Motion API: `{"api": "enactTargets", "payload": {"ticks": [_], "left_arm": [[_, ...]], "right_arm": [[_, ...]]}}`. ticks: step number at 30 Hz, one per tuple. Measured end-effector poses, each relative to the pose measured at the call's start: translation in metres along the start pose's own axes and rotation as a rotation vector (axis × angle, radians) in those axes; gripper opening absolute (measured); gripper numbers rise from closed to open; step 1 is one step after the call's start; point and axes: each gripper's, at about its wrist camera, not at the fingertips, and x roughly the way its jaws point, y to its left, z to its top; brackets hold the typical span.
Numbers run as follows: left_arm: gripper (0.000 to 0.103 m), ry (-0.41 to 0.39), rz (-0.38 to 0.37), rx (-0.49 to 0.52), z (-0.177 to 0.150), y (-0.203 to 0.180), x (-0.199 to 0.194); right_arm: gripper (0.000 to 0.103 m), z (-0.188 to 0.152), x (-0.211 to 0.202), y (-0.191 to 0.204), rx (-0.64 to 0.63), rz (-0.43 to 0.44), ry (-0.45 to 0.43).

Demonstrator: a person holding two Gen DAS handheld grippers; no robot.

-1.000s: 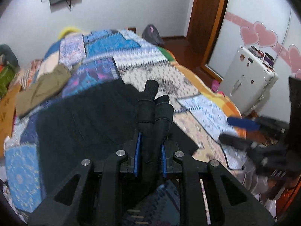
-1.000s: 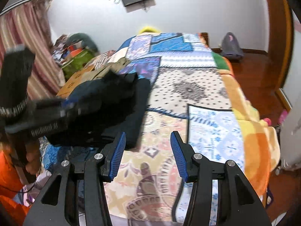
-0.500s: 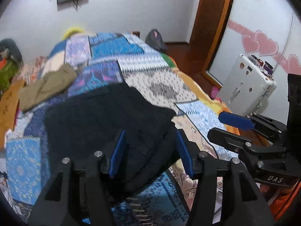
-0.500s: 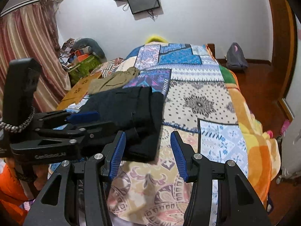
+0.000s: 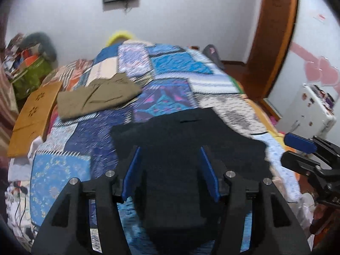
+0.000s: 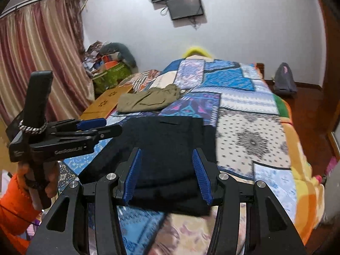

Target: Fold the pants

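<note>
1. Two tools hang above the bed (image 6: 250, 140), both with pads apart and nothing between them: the left tool (image 5: 170, 170) and the right tool (image 6: 167, 172).
2. Black pants (image 6: 170, 148) lie folded into a compact block on the patchwork quilt near the foot of the bed, a pocket slit facing up, likely set flat there so the layers hold without a grip.
3. Left tool's jaws stand wide and clear of the cloth, which suggests a release.
4. Olive pants (image 5: 95, 99) rest folded farther up the bed, well apart, probably finished.
</note>
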Motion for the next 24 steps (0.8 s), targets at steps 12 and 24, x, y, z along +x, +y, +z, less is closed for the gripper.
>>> {"api": "enactTargets", "payload": {"ticks": [12, 24], "left_arm": [[0.056, 0.100, 0.038, -0.036, -0.022, 0.037, 0.048], [0.056, 0.152, 0.147, 0.052, 0.055, 0.082, 0.132]], "right_arm": [[0.046, -0.027, 0.055, 0.002, -0.017, 0.027, 0.134], [0.045, -0.026, 0.062, -0.003, -0.062, 0.033, 0.167]]}}
